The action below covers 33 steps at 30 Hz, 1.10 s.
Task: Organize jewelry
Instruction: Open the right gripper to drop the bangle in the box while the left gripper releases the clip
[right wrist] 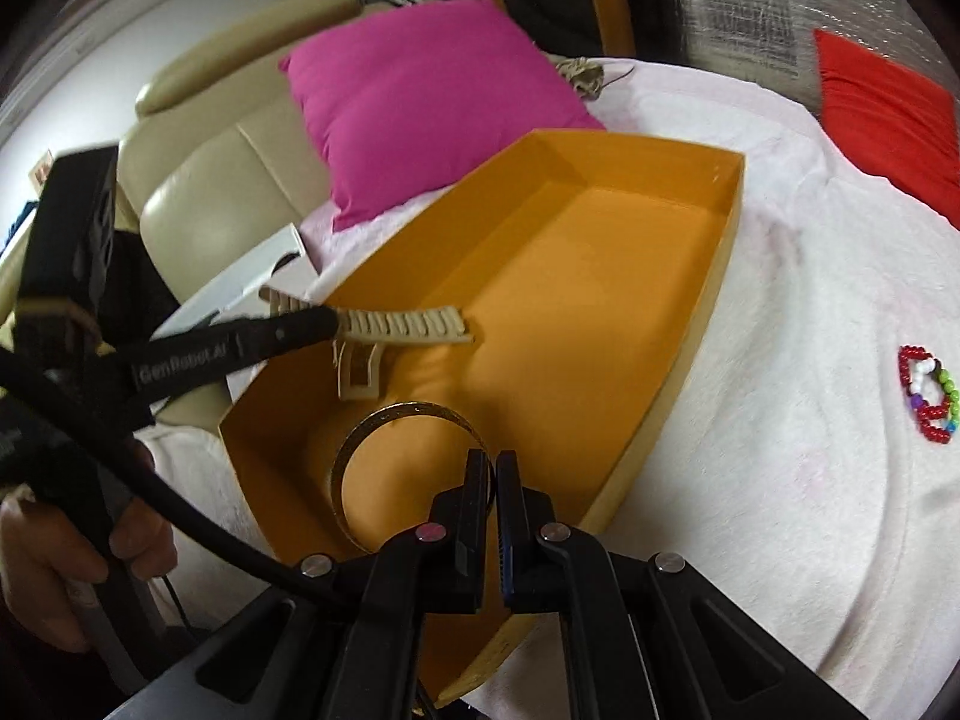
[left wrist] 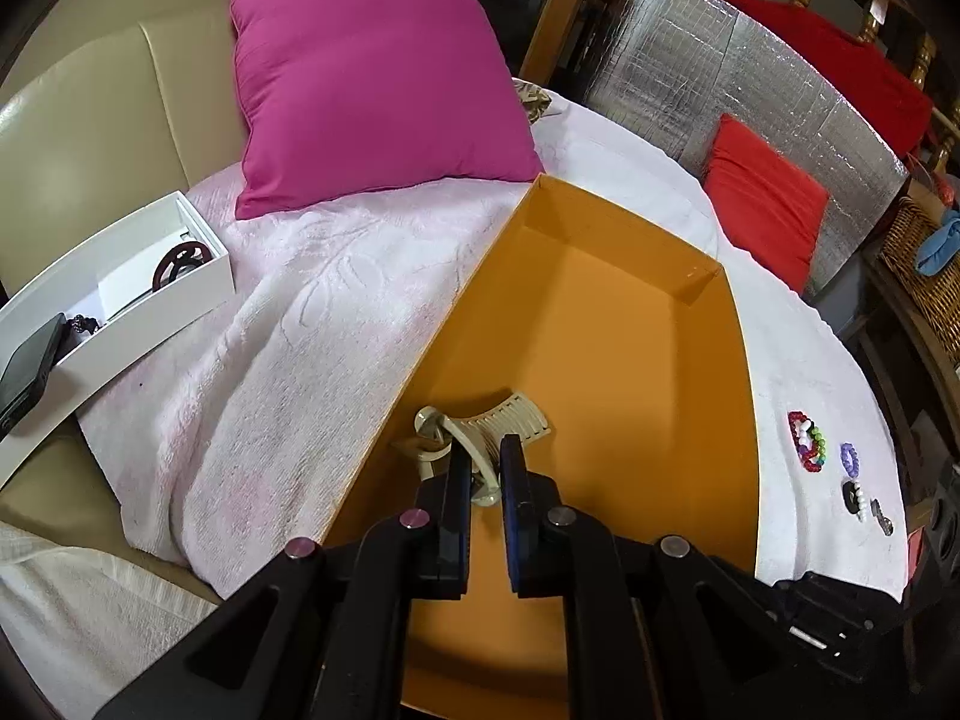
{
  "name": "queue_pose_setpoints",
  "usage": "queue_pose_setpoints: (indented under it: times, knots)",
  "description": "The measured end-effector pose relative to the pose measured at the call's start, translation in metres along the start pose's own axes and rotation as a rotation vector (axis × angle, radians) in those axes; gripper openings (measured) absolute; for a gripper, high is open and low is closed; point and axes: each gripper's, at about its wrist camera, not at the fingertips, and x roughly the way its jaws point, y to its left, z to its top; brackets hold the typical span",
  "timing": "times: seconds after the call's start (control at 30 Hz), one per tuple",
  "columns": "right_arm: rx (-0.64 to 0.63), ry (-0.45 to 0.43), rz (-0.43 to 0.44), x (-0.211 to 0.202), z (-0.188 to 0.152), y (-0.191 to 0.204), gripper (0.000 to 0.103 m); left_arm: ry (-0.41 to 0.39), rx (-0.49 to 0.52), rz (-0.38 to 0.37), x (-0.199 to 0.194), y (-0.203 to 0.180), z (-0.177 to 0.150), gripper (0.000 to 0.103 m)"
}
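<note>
An open orange box (left wrist: 600, 324) lies on a white blanket; it also shows in the right wrist view (right wrist: 600, 276). My left gripper (left wrist: 486, 450) is shut on a beige hair claw clip (left wrist: 480, 426) and holds it over the box's near left side; the clip shows in the right wrist view (right wrist: 396, 324) too. My right gripper (right wrist: 493, 468) is shut on a gold bangle (right wrist: 384, 420), held over the box's near end. Bead bracelets (left wrist: 807, 441) lie on the blanket right of the box, also in the right wrist view (right wrist: 927, 399).
A white box (left wrist: 120, 282) with dark jewelry and a black phone (left wrist: 24, 372) sit at the left on a beige sofa. A pink cushion (left wrist: 372, 78) and a red cushion (left wrist: 762, 204) lie behind. Small rings (left wrist: 858, 480) lie near the bracelets.
</note>
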Motion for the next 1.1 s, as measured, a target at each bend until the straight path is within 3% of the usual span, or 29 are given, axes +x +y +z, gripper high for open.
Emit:
queue_pose_setpoints:
  times: [0.27,0.4,0.63,0.77,0.83,0.93,1.1]
  knots:
    - [0.002,0.021,0.034,-0.002,-0.003,-0.001,0.012,0.017,-0.013,0.031,0.005,0.003,0.003,0.014]
    - [0.037,-0.032,0.059,-0.025,-0.010,-0.016,0.016,0.009,-0.019,0.038,0.002,0.001,0.005,0.014]
    - [0.152,-0.097,0.057,-0.048,-0.025,-0.046,0.016,-0.138,0.013,0.044,-0.025,-0.009,0.010,0.036]
    - [0.173,-0.025,0.074,-0.029,-0.036,-0.045,0.017,-0.216,0.015,0.028,-0.037,-0.014,0.012,0.037]
    - [0.176,-0.030,0.079,-0.026,-0.043,-0.037,0.018,-0.271,0.006,0.038,-0.046,-0.014,0.014,0.038]
    - [0.174,-0.003,0.149,-0.019,-0.047,-0.024,0.018,-0.343,-0.014,0.052,-0.057,-0.013,0.015,0.043]
    - [0.157,0.003,0.192,-0.013,-0.049,-0.010,0.018,-0.390,-0.030,0.031,-0.063,-0.014,0.015,0.045]
